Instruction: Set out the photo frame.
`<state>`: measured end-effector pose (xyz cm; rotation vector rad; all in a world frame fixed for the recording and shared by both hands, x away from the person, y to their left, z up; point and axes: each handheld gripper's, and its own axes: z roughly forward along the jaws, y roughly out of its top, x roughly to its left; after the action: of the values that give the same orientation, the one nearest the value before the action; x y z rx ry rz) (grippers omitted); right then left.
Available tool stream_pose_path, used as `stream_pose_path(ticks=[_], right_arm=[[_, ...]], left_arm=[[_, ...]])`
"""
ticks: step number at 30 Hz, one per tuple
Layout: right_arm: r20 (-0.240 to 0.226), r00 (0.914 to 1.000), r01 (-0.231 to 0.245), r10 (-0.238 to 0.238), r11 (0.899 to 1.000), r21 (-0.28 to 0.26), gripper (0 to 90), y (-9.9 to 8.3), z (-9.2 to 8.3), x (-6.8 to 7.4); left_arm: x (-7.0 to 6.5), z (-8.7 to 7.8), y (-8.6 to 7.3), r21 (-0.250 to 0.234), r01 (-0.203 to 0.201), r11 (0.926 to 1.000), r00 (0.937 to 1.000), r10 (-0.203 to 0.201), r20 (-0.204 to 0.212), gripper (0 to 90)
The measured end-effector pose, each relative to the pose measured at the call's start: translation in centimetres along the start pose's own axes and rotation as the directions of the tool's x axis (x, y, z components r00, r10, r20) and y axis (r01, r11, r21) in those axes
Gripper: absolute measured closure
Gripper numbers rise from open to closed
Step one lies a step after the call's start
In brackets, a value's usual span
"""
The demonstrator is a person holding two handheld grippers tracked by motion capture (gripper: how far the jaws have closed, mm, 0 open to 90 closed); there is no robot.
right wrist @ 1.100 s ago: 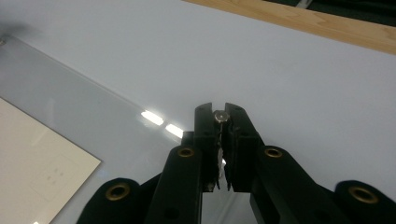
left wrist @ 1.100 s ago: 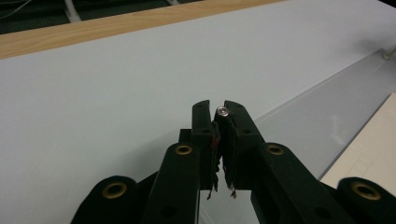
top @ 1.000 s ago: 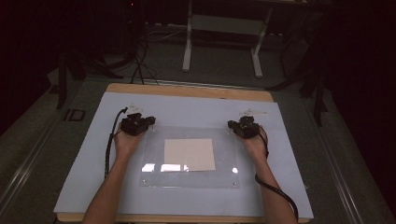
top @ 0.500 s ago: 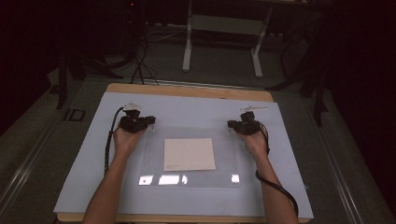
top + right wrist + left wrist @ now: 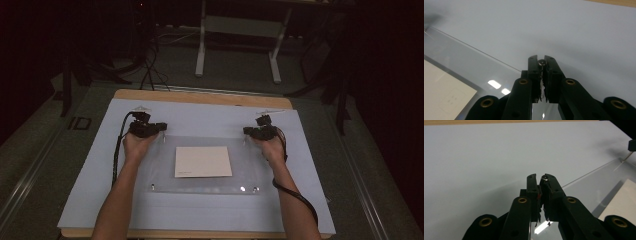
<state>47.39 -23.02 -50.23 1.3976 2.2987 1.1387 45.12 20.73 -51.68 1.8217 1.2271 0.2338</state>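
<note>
Your left gripper (image 5: pixel 159 127) and right gripper (image 5: pixel 248 131) are both clamped on the far-corner pegs of the clear acrylic sheet (image 5: pixel 205 184) — over the last second it's shifted toward 12 o'clock, off the paper (image 5: pixel 203 161) at table centre. Looks like the lift's underway.

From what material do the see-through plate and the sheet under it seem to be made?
The clear plate: probably acrylic, maybe glass; glossy, it mirrors lamp glints and its edge reads as a bright line. The cream sheet under it: apparently paper or thin card; matte, flat, with faint print. Both grippers, left and right, pinch small metal studs at the plate's far corners.
</note>
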Motion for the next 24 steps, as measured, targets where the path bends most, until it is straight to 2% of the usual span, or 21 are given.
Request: stream_pose_path(ticks=[3,7,8,9,11,14,17,22,24], right_arm=[[0.009,1.0000,0.000,0.000,1.000,0.008,84.7,0.3,0.1,0.0],[0.011,0.9998,0.017,-0.017,1.000,0.022,83.8,0.5,0.1,0.0],[0.016,0.9997,0.019,-0.019,1.000,0.019,80.4,0.5,0.0,0.1],[-0.003,1.0000,-0.003,0.003,1.000,-0.008,75.7,0.6,-0.4,0.0],[-0.008,1.0000,-0.006,0.005,1.000,-0.020,73.1,0.7,-0.6,0.0],[0.010,0.9998,0.019,-0.019,0.999,-0.028,66.1,0.9,-1.5,0.3],[0.009,0.9991,0.042,-0.042,0.998,-0.038,62.9,1.0,-2.6,0.8],[-0.006,0.9971,0.075,-0.076,0.997,-0.021,64.5,0.8,-3.4,1.4],[-0.038,0.9950,0.092,-0.092,0.996,-0.015,74.0,0.5,-3.8,1.8]], left_arm=[[0.1,0.2,0.3,0.010,0.037,0.9993,0.9993,-0.037,-0.001,84.0],[0.2,0.4,0.4,0.015,0.057,0.9983,0.9984,-0.057,-0.003,84.1],[0.2,0.4,0.4,0.015,0.060,0.9981,0.9982,-0.060,-0.006,84.0],[0.1,0.5,0.4,0.014,0.071,0.9974,0.9974,-0.071,-0.012,84.0],[0.1,0.5,0.5,0.016,0.076,0.9970,0.9970,-0.076,-0.015,84.0],[0.1,0.6,0.5,0.018,0.084,0.9963,0.9962,-0.084,-0.021,84.0],[0.0,0.7,0.6,0.022,0.097,0.9951,0.9950,-0.096,-0.028,83.9],[0.1,0.8,0.6,0.021,0.110,0.9937,0.9937,-0.109,-0.026,83.8],[0.2,0.9,0.7,0.023,0.114,0.9932,0.9932,-0.114,-0.024,83.8]])
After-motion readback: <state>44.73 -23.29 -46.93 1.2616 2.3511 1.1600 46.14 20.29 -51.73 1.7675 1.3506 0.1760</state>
